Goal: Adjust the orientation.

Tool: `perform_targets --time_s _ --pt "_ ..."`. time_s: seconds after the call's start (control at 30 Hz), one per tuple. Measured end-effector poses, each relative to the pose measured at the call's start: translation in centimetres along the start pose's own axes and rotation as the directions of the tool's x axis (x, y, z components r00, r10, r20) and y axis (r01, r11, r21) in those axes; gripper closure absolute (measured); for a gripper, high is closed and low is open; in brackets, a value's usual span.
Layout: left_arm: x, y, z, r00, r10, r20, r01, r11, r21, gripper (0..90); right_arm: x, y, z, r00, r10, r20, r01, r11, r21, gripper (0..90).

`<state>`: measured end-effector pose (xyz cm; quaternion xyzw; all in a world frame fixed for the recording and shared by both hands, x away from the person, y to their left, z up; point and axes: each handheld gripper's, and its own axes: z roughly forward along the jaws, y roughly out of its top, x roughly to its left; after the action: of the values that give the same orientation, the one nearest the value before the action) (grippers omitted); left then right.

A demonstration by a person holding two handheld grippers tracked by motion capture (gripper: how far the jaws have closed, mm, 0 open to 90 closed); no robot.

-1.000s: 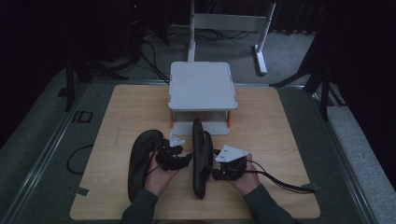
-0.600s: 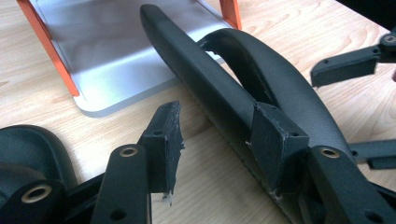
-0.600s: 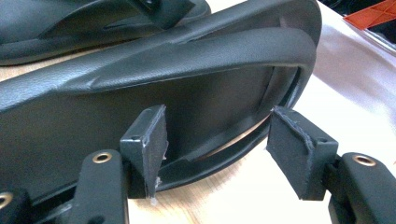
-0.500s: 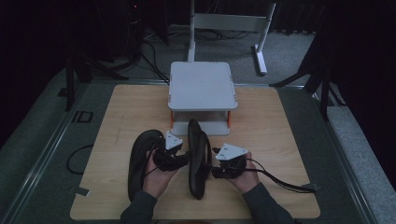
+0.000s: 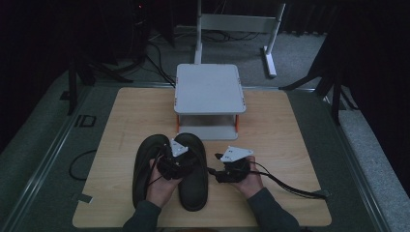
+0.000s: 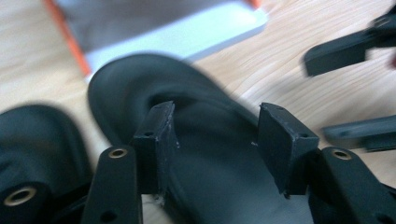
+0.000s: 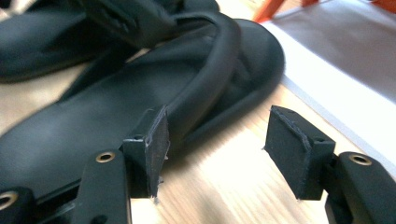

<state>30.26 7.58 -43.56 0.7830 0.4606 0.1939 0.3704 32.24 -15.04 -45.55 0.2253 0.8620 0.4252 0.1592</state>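
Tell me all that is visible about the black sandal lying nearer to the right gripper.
The right-hand black sandal is a flip-flop of matte, rubber-like material with a smooth footbed and a thick rounded strap arching over its front. It lies flat, sole down, on the wooden table, its toe toward the white stand, close beside the other sandal. The left gripper hovers over it with jaws apart, pads not pressing it. The right gripper stands open beside it.
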Motion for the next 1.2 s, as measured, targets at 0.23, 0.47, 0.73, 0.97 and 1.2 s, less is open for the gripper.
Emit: perform_targets --time_s 0.23,0.47,0.73,0.97,1.2 --pt "0.5 -1.1 0.1 0.9976 -0.05 -0.048 0.051 0.9987 0.004 41.1 0.9 1.0 1.0 0.9989 -0.029 -0.035 0.029 1.0 -0.002 40.1" --pt "1.2 -2.3 1.3 0.996 -0.084 -0.03 0.086 0.9924 0.088 37.9 0.2 1.0 3.6 0.9969 0.035 -0.071 -0.031 0.998 0.054 41.4" --pt "1.0 -2.5 2.1 0.9961 -0.081 -0.035 0.084 0.9905 0.109 54.6 -0.1 0.7 4.1 0.9922 0.068 -0.104 -0.062 0.996 0.061 48.6" --pt "-1.0 -1.6 3.1 0.9998 -0.018 -0.004 0.018 0.9949 0.099 57.8 -0.6 -0.4 1.5 0.9935 0.083 -0.078 -0.08 0.996 0.041 56.5" --pt "-3.1 -0.3 4.8 0.9994 0.019 0.029 -0.022 0.9966 0.079 57.7 -1.9 -2.1 -0.8 0.9934 0.113 -0.02 -0.112 0.993 0.024 57.9"
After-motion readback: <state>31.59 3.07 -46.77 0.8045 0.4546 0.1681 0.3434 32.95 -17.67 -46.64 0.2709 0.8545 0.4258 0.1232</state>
